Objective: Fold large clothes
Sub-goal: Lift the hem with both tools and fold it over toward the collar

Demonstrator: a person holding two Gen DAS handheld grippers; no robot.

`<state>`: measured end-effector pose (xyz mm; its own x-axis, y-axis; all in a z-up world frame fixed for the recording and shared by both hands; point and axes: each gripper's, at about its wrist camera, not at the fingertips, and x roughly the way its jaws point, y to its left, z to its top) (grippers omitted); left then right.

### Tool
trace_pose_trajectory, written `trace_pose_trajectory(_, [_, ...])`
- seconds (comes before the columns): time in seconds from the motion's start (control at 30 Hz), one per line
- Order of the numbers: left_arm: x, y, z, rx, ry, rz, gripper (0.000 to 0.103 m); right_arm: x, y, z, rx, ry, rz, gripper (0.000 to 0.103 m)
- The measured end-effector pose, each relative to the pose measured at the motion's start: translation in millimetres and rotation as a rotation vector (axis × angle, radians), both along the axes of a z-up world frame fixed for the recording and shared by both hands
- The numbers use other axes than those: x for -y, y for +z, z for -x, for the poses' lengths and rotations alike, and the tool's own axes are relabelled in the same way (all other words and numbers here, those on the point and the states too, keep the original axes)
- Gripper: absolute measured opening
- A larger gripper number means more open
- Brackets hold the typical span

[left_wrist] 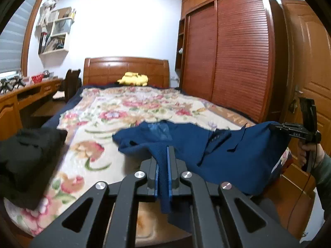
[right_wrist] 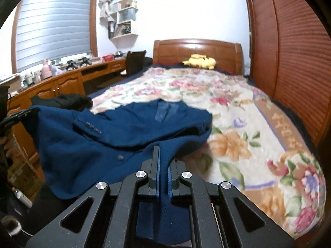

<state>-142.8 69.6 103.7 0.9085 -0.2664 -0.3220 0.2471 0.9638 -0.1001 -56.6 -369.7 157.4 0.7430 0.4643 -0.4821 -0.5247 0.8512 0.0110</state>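
A dark blue jacket [left_wrist: 217,150] hangs stretched between my two grippers above the foot of the bed, its collar end resting on the floral blanket [left_wrist: 115,113]. My left gripper [left_wrist: 163,155] is shut on a fold of the jacket's hem. In the same view my right gripper [left_wrist: 274,125] pinches the jacket's other corner at the far right, held by a hand [left_wrist: 308,150]. In the right wrist view my right gripper [right_wrist: 164,157] is shut on the blue jacket [right_wrist: 99,138]. The left gripper [right_wrist: 29,112] grips the far left corner there.
A black garment pile [left_wrist: 26,155] [right_wrist: 70,101] lies on the bed's left side. A yellow plush toy [left_wrist: 133,78] sits by the headboard. A wooden wardrobe [left_wrist: 227,51] flanks the bed's right side and a desk [right_wrist: 62,82] its left. A door [left_wrist: 310,62] stands behind the right hand.
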Motion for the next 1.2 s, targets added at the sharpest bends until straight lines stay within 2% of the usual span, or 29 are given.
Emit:
trace_pose_trajectory(0.33, [-4, 55, 21, 0.112, 0.014, -0.007, 0.002, 6, 59, 20, 0.115, 0.016, -0.028, 0.003])
trace_pose_trajectory(0.47, [-8, 61, 13, 0.118, 0.034, -0.015, 0.002, 9, 76, 20, 0.146, 0.012, -0.033, 0.003])
trace_pose_trajectory(0.57, [-12, 54, -10, 0.090, 0.062, -0.026, 0.003, 7, 78, 7, 0.142, -0.001, -0.033, 0.003])
trace_pose_trajectory(0.7, [-17, 28, -47, 0.025, 0.090, -0.028, 0.003, 0, 65, -28, 0.103, -0.025, -0.015, 0.003])
trace_pose_trajectory(0.9, [-22, -13, -90, -0.049, 0.117, -0.039, 0.003, -17, 20, -82, 0.040, -0.052, 0.039, 0.003])
trace_pose_trajectory(1.2, [-32, -53, -154, -0.125, 0.128, -0.053, 0.003, -31, -41, -159, -0.051, -0.102, 0.098, 0.003])
